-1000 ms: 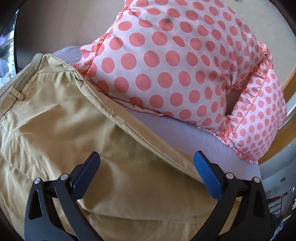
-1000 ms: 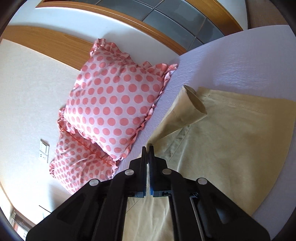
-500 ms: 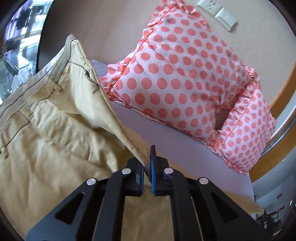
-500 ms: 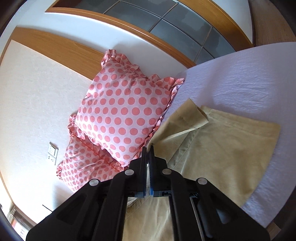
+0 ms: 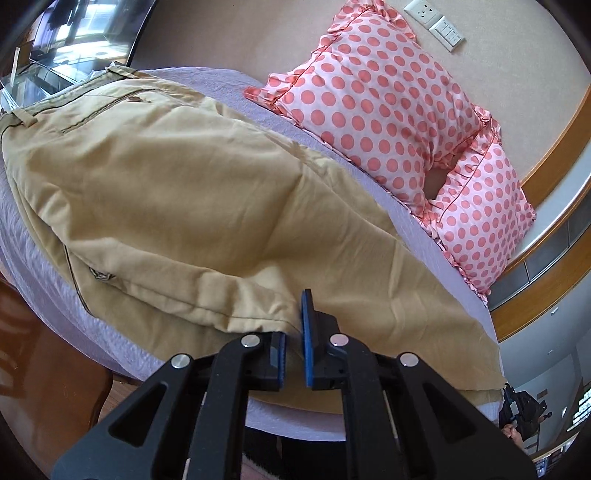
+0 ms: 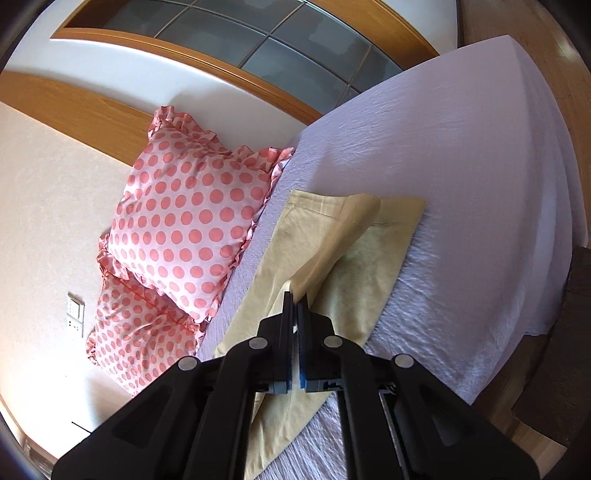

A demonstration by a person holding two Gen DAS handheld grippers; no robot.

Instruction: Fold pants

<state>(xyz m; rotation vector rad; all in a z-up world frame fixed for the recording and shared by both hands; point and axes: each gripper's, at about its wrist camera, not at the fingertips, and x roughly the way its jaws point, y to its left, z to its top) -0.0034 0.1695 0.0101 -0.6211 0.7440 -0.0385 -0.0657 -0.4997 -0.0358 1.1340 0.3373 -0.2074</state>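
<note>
**Both grippers clamped on khaki pants, cloth lifted over the bed**

Left gripper (image 5: 293, 334): blue pads nearly together, a seamed edge of the khaki pants (image 5: 207, 192) pinched between them. The exact pinch point is hidden behind the left finger; only the hem running into the gap shows. Gripper body cuts off the near bed edge.

Right gripper (image 6: 294, 314): jaws pressed tight on a raised fold of the pants (image 6: 332, 243). The fabric rises as a narrow ridge from the pads toward the far hem. What lies under that ridge can't be made out.

Pants: spread lengthwise on the lavender bedsheet (image 6: 461, 155), near the front edge. In the left wrist view the waistband end is far left, with a belt loop (image 5: 23, 117), a welt pocket and its button (image 5: 133, 99) visible; a small label patch shows at the lower side seam, text unreadable. In the right wrist view the leg ends lie flat and squared off, one layer over another. Cloth is matte cotton-like twill, soft wrinkles, stitched hems.

Sheet has a fine crinkled texture.

Beyond the pants: two ruffled polka-dot pillows (image 5: 388, 99), pink with coral dots, propped against the beige wall, one partly overlapping the other. Wall switches (image 5: 441, 22) above them. Wood-framed glass panels (image 6: 280, 48) at the far side.
</note>
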